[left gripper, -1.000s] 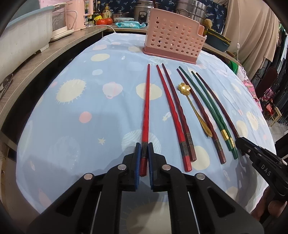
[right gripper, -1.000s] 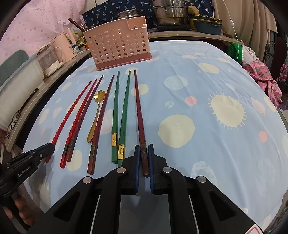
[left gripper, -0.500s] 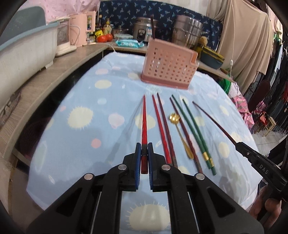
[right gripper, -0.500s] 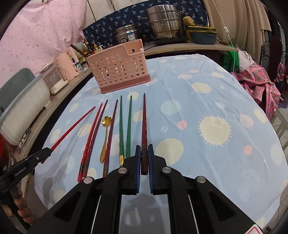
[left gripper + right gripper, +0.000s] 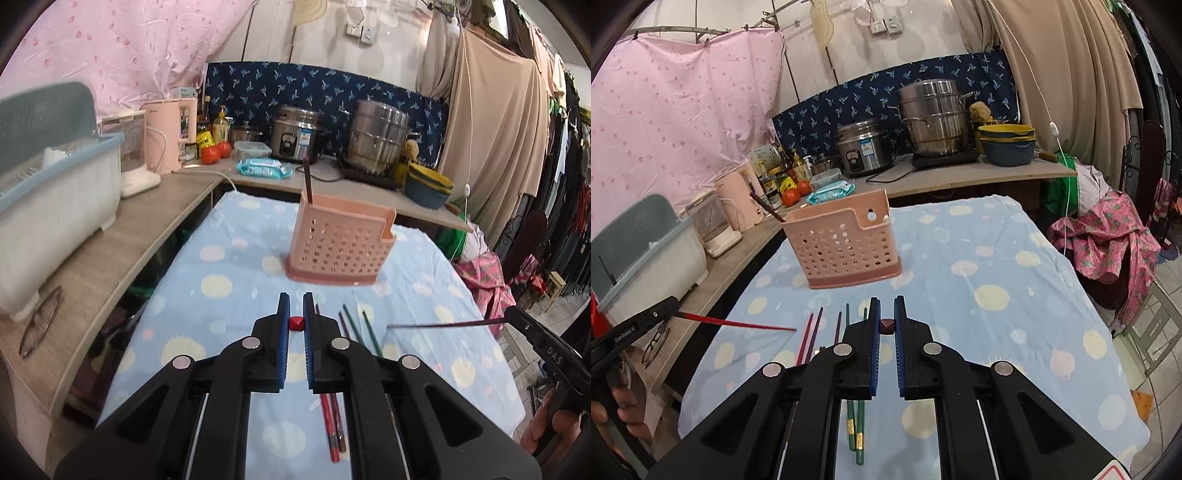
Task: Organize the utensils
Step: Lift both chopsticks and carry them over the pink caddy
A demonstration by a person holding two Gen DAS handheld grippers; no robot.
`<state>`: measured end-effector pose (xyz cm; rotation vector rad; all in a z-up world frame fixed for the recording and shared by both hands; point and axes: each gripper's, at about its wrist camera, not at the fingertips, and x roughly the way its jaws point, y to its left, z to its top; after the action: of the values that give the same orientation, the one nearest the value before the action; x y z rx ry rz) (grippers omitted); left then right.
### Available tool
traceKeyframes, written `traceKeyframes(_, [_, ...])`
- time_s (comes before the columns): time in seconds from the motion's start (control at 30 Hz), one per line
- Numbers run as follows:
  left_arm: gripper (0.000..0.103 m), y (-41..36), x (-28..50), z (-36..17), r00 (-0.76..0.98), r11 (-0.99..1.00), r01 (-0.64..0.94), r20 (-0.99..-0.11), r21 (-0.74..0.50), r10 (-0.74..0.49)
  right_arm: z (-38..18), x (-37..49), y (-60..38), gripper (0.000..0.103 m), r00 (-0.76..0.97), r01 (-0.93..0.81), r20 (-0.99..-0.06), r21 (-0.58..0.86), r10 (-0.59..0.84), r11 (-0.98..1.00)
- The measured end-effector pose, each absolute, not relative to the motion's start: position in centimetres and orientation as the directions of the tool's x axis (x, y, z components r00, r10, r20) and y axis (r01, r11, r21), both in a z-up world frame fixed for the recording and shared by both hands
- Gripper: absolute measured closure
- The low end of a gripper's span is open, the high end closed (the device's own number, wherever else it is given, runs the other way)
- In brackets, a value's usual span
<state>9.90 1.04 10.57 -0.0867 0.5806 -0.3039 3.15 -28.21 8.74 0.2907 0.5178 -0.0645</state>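
Blue cloth (image 5: pixel 229 295) with pale spots covered the bench (image 5: pixel 122 251), and a pink curtain (image 5: pixel 676 110) hung behind it. On the cloth stood a pink basket (image 5: pixel 340 243) full of holes, with one dark stick (image 5: pixel 307 181) poking up from its left end.

The left gripper (image 5: pixel 295 324) was up in the air above the cloth. Its blue fingers (image 5: pixel 283 325) were pinched on a red chopstick (image 5: pixel 738 323), held by its thick end. From the right camera, that chopstick stuck out sideways with its thin tip over the cloth.

The right gripper (image 5: pixel 886 327) was up too. Its fingers (image 5: pixel 875 332) were pinched on a dark chopstick (image 5: pixel 443 325), which also stuck out sideways, above the cloth.

More chopsticks lay side by side on the cloth below the grippers: a red pair (image 5: pixel 332 424) and a green pair (image 5: pixel 855 424) with gold bands. Pots (image 5: pixel 934 122), a rice cooker (image 5: pixel 295 134) and two tomatoes (image 5: pixel 216 152) sat on the far counter.
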Motion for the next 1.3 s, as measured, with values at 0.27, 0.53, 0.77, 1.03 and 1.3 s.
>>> traceKeyframes(0.27, [0.096,0.0,12.9,14.1,0.824,0.951,0.274,-0.475,-0.143,-0.308,11.5,6.2,-29.5,0.096,0.885,0.098,-0.463,0.286,0.048,0.953])
traceKeyframes(0.53, [0.096,-1.2,15.2,17.7,0.847,0.943,0.304,-0.414,-0.139,-0.334,14.9,8.6,-30.2,0.096,0.911,0.050,-0.404,0.305,0.082,0.951])
traceKeyframes(0.77, [0.096,-3.1,17.5,21.8,0.865,0.929,0.343,-0.337,-0.140,-0.371,18.9,11.5,-30.5,0.096,0.941,0.015,-0.329,0.294,0.086,0.956])
traceKeyframes(1.03, [0.096,-5.0,21.7,25.6,0.883,0.923,0.356,-0.270,-0.147,-0.384,22.7,16.2,-30.7,0.096,0.961,0.004,-0.265,0.286,0.075,0.958])
traceKeyframes(1.3, [0.096,-7.7,25.2,27.5,0.897,0.921,0.363,-0.215,-0.142,-0.386,24.4,21.9,-31.2,0.096,0.970,-0.005,-0.228,0.341,0.087,0.940])
